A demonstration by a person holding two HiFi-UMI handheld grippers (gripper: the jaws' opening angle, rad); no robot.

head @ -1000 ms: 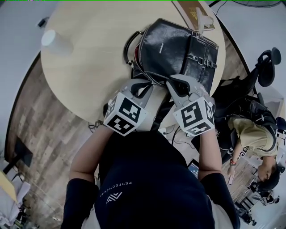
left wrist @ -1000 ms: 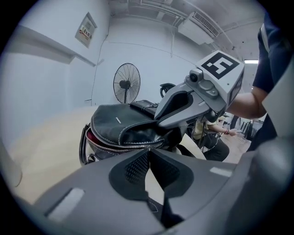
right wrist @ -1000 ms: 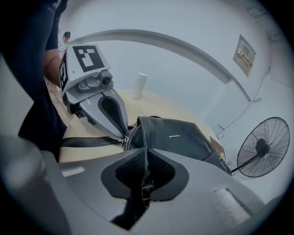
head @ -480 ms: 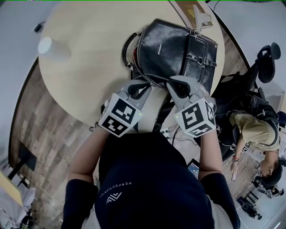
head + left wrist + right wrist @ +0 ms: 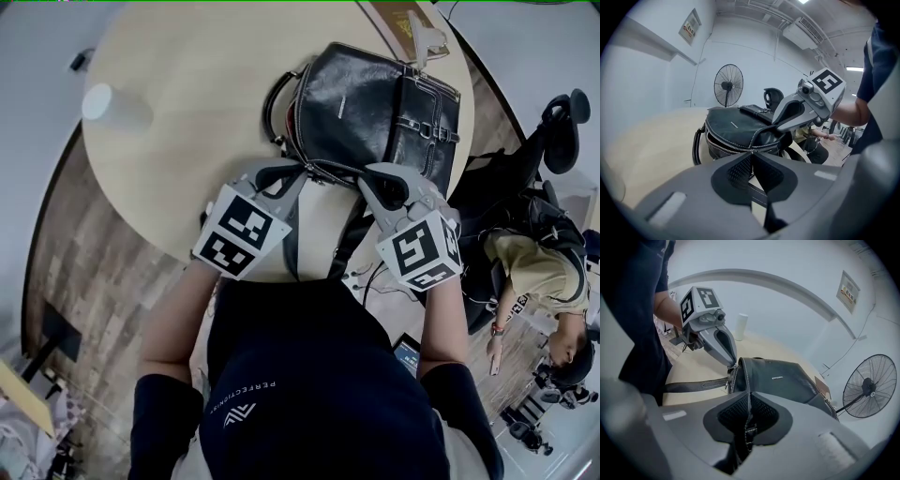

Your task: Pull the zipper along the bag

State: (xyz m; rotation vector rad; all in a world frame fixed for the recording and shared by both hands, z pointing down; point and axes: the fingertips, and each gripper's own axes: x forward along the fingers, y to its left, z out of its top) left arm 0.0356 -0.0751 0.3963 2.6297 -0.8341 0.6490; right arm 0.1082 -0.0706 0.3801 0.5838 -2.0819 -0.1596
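Dragged left tongs [image 5: 300, 172], pinched narrow on zipper pull [image 5: 751, 158], leftward along near edge of black bag [image 5: 361, 94] on counter [image 5: 187, 122], kept right tongs [image 5: 362, 178] clamped on its stitched edge, left open teeth [image 5: 723, 146] ahead, so probably only part-way zipped.

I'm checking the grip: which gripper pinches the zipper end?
The left gripper: its jaws close where the zipper teeth end. The right gripper clamps the bag by its stitched edge instead.
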